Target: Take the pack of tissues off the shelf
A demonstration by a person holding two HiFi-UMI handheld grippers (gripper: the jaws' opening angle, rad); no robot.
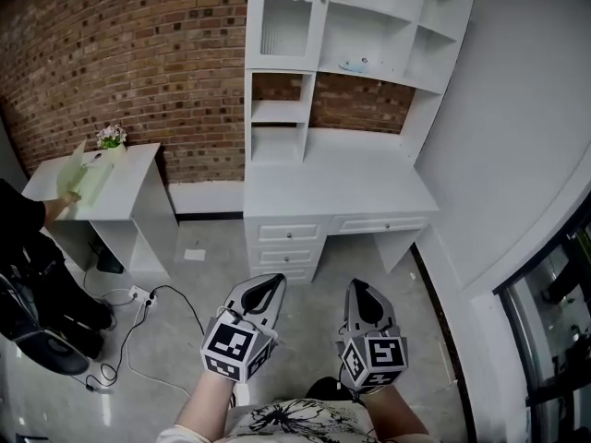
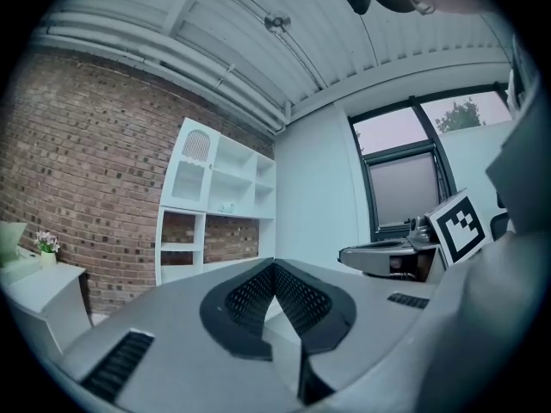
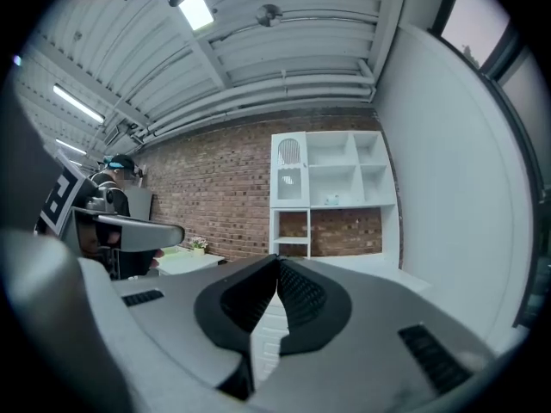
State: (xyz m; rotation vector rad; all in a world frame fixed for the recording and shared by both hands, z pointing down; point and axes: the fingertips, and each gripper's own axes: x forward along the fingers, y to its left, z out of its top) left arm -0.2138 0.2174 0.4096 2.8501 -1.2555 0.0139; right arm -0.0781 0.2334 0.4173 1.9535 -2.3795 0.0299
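The pack of tissues is a small pale blue packet lying on a middle shelf of the white hutch above the desk. It also shows small and far off in the left gripper view and the right gripper view. My left gripper and right gripper hang side by side low in the head view, over the floor in front of the desk and well short of the shelf. Both point toward the hutch with the jaws closed tip to tip and nothing between them.
A white desk with drawers stands under the hutch against the brick wall. At the left a white side table carries a flower pot, with a person beside it. A power strip and cables lie on the floor. A white wall runs along the right.
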